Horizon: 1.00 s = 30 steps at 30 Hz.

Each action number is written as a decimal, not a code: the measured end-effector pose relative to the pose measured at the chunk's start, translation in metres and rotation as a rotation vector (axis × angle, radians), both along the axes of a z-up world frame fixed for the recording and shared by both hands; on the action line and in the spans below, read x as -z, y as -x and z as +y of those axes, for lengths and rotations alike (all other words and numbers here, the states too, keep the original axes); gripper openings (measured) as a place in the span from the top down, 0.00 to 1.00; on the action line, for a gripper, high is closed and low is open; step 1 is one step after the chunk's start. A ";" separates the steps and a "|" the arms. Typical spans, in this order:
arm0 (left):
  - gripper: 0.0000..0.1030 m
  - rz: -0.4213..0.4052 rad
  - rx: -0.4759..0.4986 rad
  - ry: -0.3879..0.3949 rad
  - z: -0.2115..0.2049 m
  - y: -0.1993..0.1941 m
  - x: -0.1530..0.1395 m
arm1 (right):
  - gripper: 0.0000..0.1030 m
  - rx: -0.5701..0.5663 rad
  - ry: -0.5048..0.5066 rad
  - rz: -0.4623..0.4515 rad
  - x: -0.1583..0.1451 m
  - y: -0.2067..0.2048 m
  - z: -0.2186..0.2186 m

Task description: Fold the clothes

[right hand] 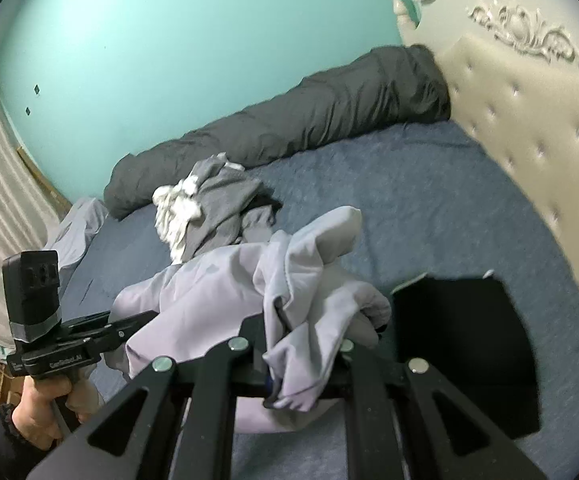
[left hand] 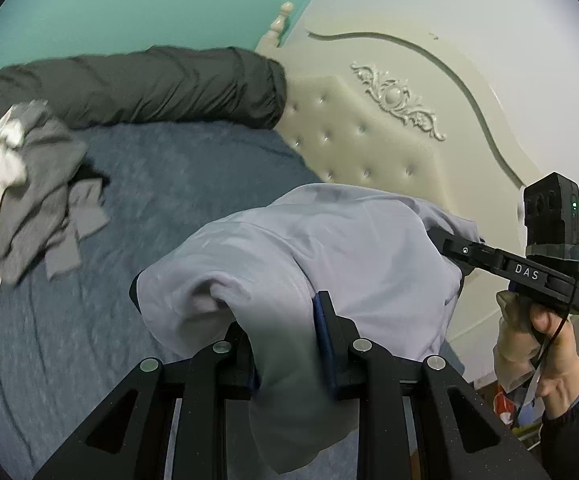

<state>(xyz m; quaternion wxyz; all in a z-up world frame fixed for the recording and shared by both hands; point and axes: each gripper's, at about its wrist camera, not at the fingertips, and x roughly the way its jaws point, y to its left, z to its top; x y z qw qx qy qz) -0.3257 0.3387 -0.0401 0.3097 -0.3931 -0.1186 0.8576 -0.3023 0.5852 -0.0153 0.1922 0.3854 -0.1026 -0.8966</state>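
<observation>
A pale lavender garment (left hand: pixel 329 248) hangs lifted above the blue bed, stretched between both grippers. My left gripper (left hand: pixel 285 320) is shut on one bunched edge of it, and cloth drapes over the fingers and hides their tips. In the right wrist view my right gripper (right hand: pixel 305 332) is shut on another bunched part of the lavender garment (right hand: pixel 217 292). The right gripper (left hand: pixel 449 248) also shows from the side in the left wrist view, its tips buried in the cloth. A hand (left hand: pixel 549 340) holds it. The left gripper (right hand: pixel 129 324) reaches into the garment from the left.
A loose pile of grey and white clothes (right hand: pixel 209 208) lies on the blue bed sheet (right hand: pixel 429 200). A flat black folded item (right hand: pixel 461 344) lies near the right gripper. A rolled dark grey duvet (right hand: pixel 289 112) lies along the teal wall. The cream tufted headboard (right hand: pixel 529 120) bounds the right side.
</observation>
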 end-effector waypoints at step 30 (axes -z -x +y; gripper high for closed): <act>0.75 -0.137 0.083 -0.031 0.218 -0.023 0.195 | 0.90 0.223 -0.103 -0.134 0.186 -0.038 0.230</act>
